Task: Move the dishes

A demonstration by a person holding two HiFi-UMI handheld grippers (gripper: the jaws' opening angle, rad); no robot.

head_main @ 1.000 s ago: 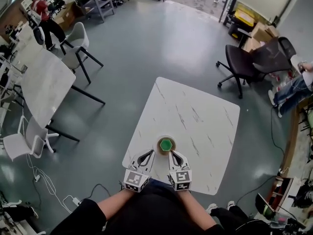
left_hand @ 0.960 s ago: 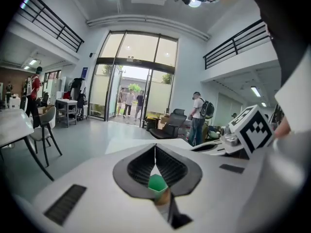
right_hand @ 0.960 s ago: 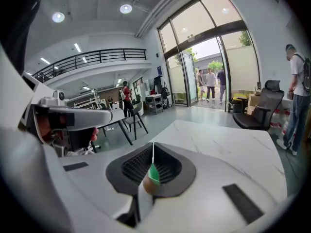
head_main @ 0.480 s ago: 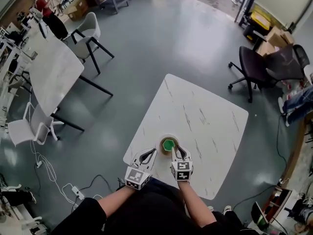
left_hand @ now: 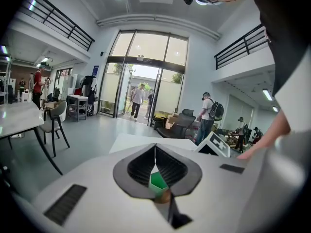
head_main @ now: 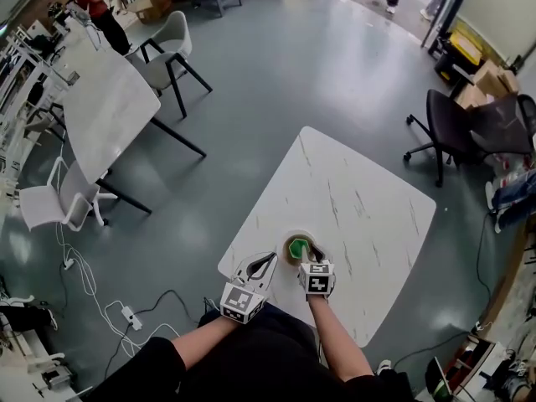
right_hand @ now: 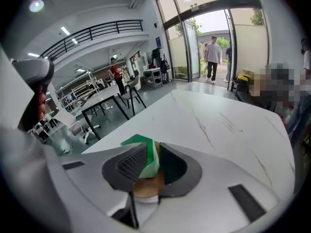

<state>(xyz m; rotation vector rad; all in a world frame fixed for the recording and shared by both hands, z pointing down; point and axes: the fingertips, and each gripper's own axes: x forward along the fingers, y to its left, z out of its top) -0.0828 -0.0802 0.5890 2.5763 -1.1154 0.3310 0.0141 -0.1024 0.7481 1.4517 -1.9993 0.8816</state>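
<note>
Right gripper view gives the clearest read: the right gripper (right_hand: pixel 148 147) straddles the near wall of a small green hexagonal plastic dish (right_hand: pixel 141 154), one jaw outside and one inside. The jaws stand apart. A thin gap seems to remain on the inner side, so the pads probably do not pinch the wall yet, though the angle makes that hard to confirm. Taking the dish by its rim suits its shape, since the body looks too wide for the jaws to span.

The green dish sits on a round tan wooden saucer (right_hand: pixel 145 189), and both rest near the person's edge of a white marble-patterned table (head_main: pixel 360 208).

From the head view, the left gripper (head_main: pixel 270 260) lies low just beside the saucer (head_main: pixel 283 243), apart from it. Its jaws are closed on nothing. It is likely parked there to keep clear of the right gripper's approach, or ready to steady the saucer when the dish lifts.
</note>
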